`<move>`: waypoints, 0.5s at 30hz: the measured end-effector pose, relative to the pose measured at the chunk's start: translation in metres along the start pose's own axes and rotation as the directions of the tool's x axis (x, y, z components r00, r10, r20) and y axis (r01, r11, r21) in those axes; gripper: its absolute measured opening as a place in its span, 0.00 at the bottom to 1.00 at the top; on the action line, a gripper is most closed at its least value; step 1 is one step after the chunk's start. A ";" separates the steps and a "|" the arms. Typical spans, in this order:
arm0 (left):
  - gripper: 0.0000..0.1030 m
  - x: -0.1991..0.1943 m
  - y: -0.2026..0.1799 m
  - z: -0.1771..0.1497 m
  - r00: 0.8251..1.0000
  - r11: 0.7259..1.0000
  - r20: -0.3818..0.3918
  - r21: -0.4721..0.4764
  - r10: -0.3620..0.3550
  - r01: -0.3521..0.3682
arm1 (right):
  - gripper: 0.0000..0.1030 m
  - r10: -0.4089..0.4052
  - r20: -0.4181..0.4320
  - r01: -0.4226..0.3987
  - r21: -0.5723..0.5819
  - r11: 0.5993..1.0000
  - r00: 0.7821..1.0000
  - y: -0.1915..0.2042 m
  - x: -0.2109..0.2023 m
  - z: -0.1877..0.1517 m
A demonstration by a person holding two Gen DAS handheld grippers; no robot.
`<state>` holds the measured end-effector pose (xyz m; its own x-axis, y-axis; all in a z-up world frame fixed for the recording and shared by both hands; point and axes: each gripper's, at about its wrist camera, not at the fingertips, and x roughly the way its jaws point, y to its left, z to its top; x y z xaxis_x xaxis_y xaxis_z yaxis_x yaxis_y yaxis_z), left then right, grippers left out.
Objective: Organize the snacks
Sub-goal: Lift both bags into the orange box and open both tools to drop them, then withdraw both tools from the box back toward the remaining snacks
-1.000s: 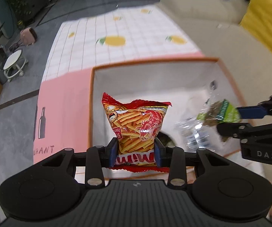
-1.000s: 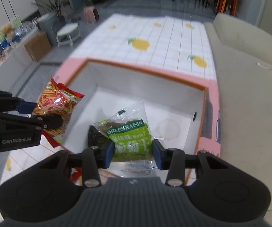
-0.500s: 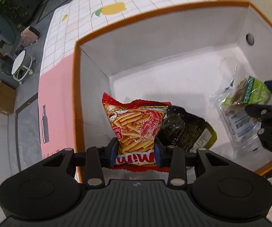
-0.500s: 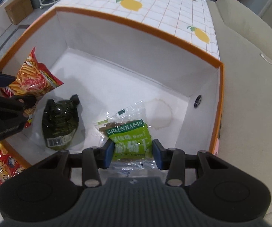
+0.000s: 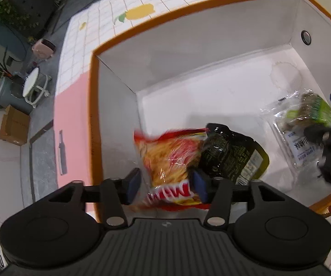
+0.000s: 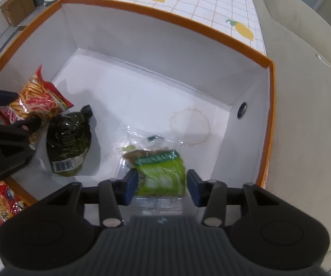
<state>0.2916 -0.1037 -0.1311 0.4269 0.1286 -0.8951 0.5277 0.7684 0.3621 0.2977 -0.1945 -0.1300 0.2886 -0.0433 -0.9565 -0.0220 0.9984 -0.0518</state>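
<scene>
L jaws spread round red snack bag (image 5: 170, 158), long axis fwd; R jaws spread.

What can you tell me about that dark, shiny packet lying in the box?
The dark packet is a glossy, crinkly pouch, blackish green with small pale print and a white barcode label near its lower end. It lies flat on the white floor of the orange-rimmed box, near the left side. The red snack bag overlaps its top edge. No tongs touch it.
</scene>
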 end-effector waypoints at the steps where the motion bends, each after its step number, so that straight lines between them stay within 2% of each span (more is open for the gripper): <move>1: 0.74 -0.002 0.001 0.000 1.000 1.000 0.009 0.000 0.004 -0.004 | 0.61 0.001 0.001 -0.001 -0.004 1.000 1.000 0.002 -0.002 0.000; 2: 0.76 -0.003 0.002 0.000 1.000 1.000 0.015 -0.003 0.007 -0.006 | 0.69 -0.006 0.008 0.006 -0.008 1.000 1.000 0.004 -0.004 0.001; 10: 0.76 -0.025 0.012 -0.004 0.999 0.999 0.051 -0.041 -0.017 0.019 | 0.69 -0.014 0.055 0.014 -0.008 1.000 0.998 0.010 -0.027 0.002; 15: 0.76 -0.051 0.021 -0.013 0.993 0.997 0.113 -0.072 -0.026 0.034 | 0.69 -0.021 0.098 0.020 0.005 1.000 0.995 0.007 -0.051 -0.001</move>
<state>0.2712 -0.0864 -0.0809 0.4936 0.0369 -0.8689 0.4880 0.8153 0.3118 0.2818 -0.1853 -0.0817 0.3813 -0.0601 -0.9225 -0.0111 0.9975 -0.0696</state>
